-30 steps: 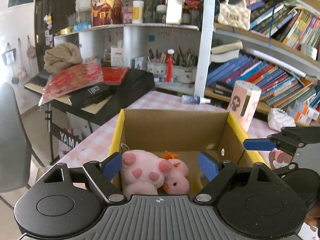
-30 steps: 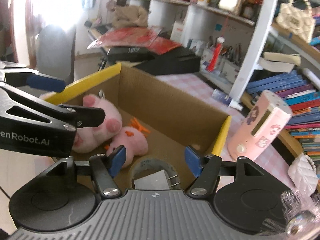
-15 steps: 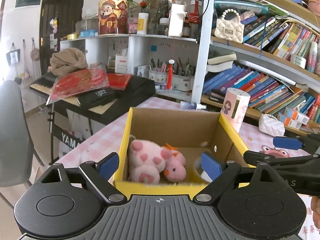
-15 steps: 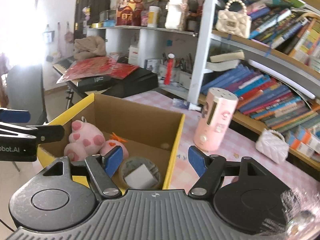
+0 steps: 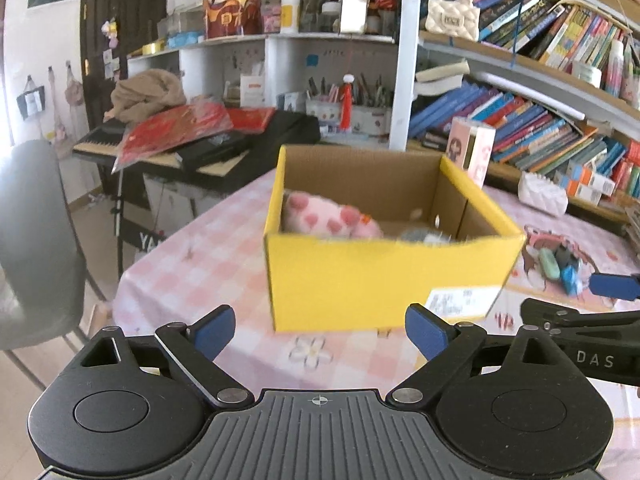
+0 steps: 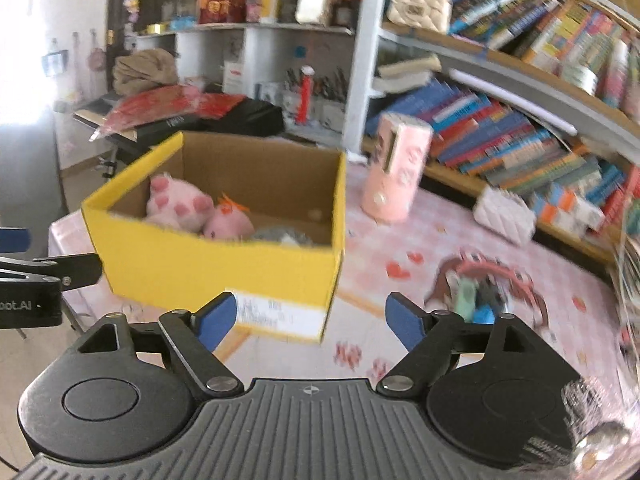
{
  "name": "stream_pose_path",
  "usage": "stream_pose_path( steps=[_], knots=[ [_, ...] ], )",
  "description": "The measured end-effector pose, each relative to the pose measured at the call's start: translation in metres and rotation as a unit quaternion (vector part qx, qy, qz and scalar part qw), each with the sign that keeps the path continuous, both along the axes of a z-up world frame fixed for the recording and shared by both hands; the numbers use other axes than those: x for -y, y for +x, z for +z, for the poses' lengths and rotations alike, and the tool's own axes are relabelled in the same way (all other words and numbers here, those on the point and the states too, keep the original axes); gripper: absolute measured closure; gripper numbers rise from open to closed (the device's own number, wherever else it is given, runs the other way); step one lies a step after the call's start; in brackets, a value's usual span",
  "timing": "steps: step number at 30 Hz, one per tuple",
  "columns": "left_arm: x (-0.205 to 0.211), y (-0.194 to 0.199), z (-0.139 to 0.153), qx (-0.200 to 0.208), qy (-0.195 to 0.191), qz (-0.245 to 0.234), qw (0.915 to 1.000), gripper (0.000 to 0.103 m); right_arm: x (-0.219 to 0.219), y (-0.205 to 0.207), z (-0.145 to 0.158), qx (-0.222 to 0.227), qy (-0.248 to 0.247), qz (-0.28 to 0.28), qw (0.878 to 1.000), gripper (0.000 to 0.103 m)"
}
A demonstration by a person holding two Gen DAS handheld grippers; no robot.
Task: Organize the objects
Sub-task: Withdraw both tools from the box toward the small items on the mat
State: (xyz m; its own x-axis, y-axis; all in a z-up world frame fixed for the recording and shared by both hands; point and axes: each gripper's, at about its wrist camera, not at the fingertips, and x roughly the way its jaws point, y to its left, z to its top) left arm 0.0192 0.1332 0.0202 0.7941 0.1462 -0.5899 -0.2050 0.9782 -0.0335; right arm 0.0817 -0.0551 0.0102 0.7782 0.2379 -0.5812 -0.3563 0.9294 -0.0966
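A yellow cardboard box (image 5: 384,276) stands on the pink checked table (image 5: 224,248); it also shows in the right wrist view (image 6: 216,268). Inside lie a pink plush pig (image 6: 176,204), a smaller pink plush chick (image 6: 230,222) and a grey roll of tape (image 6: 280,236). My left gripper (image 5: 320,332) is open and empty, in front of the box. My right gripper (image 6: 308,318) is open and empty, in front of the box's right corner. A small pink basket (image 6: 484,288) with small items sits on the table to the right.
A pink cylinder container (image 6: 396,172) stands behind the box. A white quilted pouch (image 6: 504,216) lies by the bookshelf (image 6: 520,128). A keyboard piano (image 5: 208,148) piled with red bags is at the left, a grey chair (image 5: 36,240) beside the table.
Both grippers have drawn back from above the box toward the near side, so the box's yellow front wall now shows. Both stay open and empty.
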Motion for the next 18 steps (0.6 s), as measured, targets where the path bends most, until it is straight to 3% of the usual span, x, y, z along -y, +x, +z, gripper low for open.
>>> stream_pose_path(
  steps=[7, 18],
  knots=[
    [0.004, -0.024, -0.011, -0.030, -0.004, -0.007, 0.9995, 0.008, 0.005, -0.034, -0.017, -0.016, -0.007, -0.038, 0.999, 0.014],
    [0.018, -0.045, -0.016, -0.044, 0.008, -0.046, 0.9979, 0.005, 0.011, -0.068, -0.028, -0.031, -0.018, -0.065, 0.997, 0.006]
  ],
)
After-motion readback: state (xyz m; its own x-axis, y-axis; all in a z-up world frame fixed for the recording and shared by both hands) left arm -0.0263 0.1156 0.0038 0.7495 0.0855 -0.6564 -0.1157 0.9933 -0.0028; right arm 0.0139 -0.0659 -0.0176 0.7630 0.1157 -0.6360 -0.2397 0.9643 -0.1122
